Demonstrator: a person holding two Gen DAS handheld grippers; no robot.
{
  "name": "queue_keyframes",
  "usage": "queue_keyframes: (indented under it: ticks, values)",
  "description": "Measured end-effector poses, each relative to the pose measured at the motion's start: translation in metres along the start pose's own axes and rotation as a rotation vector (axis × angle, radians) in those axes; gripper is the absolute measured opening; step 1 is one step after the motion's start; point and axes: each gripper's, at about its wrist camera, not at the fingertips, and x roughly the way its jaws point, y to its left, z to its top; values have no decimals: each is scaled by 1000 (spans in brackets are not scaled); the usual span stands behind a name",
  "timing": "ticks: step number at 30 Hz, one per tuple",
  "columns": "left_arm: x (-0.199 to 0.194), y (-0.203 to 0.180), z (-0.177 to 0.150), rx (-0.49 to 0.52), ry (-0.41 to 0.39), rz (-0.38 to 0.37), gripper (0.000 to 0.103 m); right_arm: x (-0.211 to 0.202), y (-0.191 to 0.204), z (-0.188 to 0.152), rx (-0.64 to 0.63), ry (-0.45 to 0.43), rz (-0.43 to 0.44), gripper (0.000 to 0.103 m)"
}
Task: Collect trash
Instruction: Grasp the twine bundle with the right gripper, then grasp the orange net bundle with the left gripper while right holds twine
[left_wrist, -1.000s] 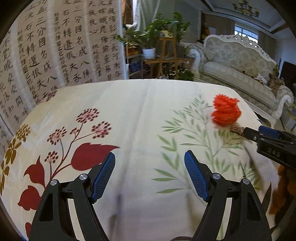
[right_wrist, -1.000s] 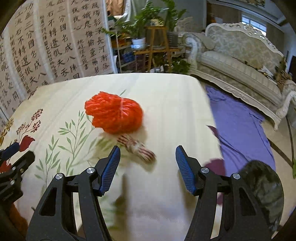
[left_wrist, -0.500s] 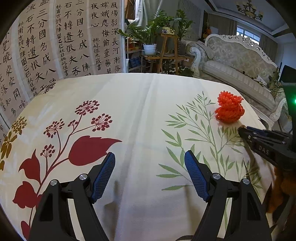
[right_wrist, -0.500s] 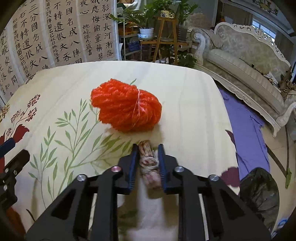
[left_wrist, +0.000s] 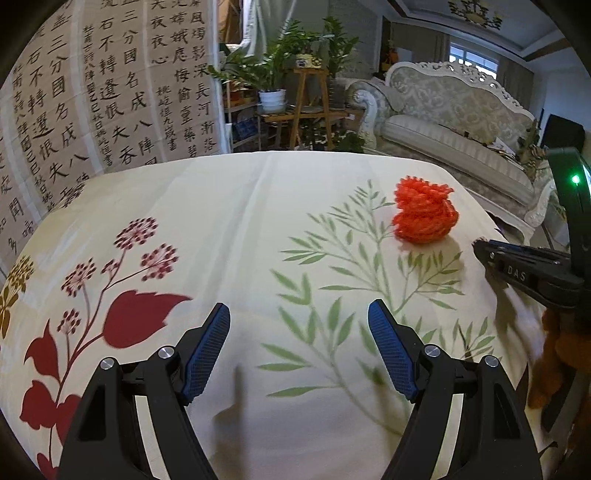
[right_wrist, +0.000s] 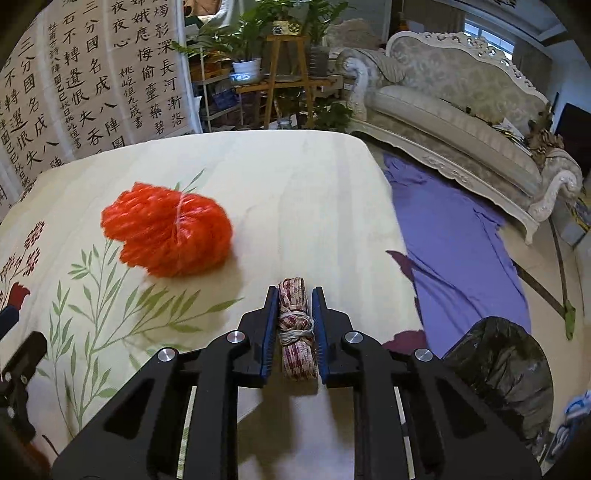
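My right gripper is shut on a small bundle of red-and-white cord, held just above the floral tablecloth. A ball of orange string lies on the cloth to its left; it also shows in the left wrist view. My left gripper is open and empty over the cloth's middle. The right gripper shows from the side in the left wrist view, right of the orange ball.
A black trash bag stands on the floor below the table's right edge. A purple cloth lies on the floor beside a white sofa. A calligraphy screen and potted plants stand behind the table.
My right gripper closed on the cord bundle and lifted it slightly off the cloth. The left gripper stayed open and drifted a little.
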Motion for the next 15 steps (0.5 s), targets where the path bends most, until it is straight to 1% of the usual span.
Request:
queue_keyframes:
  ticks: [6, 10, 15]
  values:
    - [8, -15, 8, 24, -1, -13, 75, 3, -5, 4, 8, -7, 9, 18]
    - [12, -25, 12, 41, 0, -25, 75, -2, -9, 3, -1, -25, -21, 18]
    - [18, -40, 20, 57, -9, -43, 75, -2, -18, 4, 16, -29, -18, 18]
